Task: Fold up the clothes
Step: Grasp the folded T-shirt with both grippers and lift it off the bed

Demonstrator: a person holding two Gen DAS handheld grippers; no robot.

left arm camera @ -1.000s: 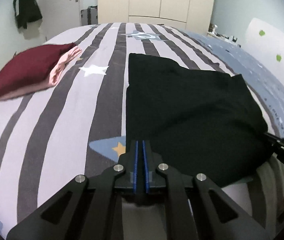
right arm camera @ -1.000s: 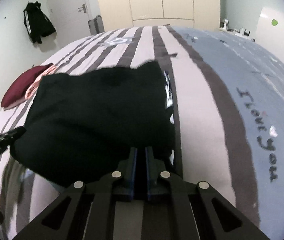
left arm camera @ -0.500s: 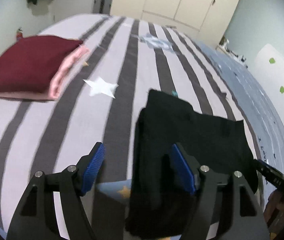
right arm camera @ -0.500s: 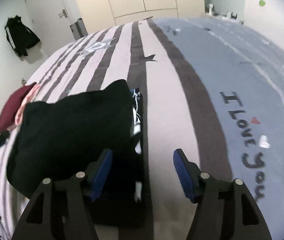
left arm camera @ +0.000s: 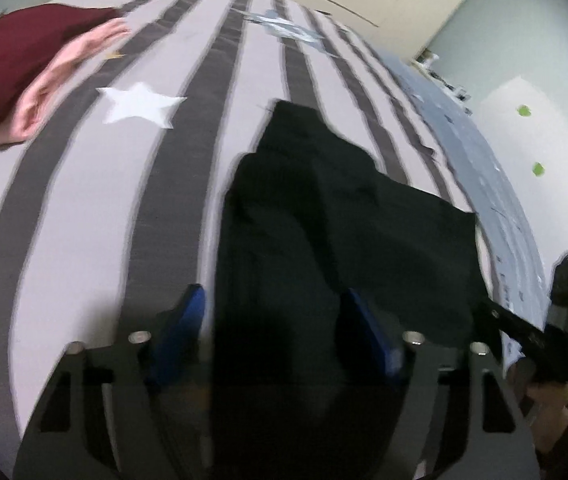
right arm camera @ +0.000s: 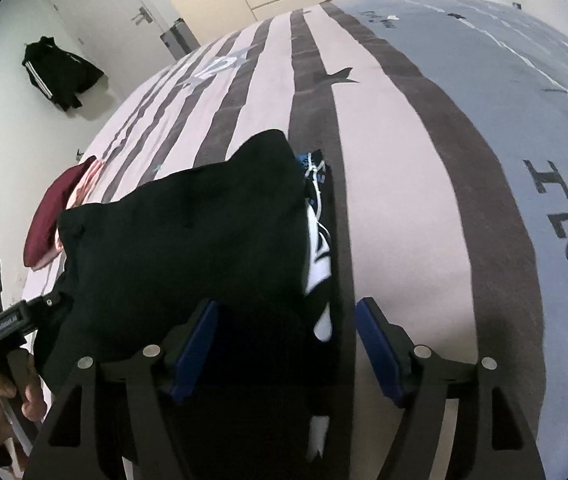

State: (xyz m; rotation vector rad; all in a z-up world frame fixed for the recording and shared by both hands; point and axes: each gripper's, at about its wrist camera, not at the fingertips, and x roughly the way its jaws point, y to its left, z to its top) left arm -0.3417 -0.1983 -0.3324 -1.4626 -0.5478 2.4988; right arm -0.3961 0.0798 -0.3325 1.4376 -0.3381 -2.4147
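Two hand-held grippers, each with two blue-padded fingers, work over one folded black cloth garment (left arm camera: 344, 248) on a striped grey-and-pale bedspread (left arm camera: 84, 200). At the bottom of the left wrist view, the left gripper (left arm camera: 274, 328) stands with its jaws parted and closing, the garment's near left part lying between the pads, which do not press it. At the bottom of the right wrist view, the right gripper (right arm camera: 288, 344) has its jaws apart and opening, the garment's near right edge, with its white-and-blue print showing, between them and unclamped. The garment stretches from each gripper toward frame centre. One stack of two folded pieces, a dark red one (left arm camera: 8, 52) over a pink one (left arm camera: 64, 76), sits upper left in the left view, well apart from the black garment. One black jacket with white stripes (right arm camera: 58, 74) hangs on the wall at upper left in the right view.
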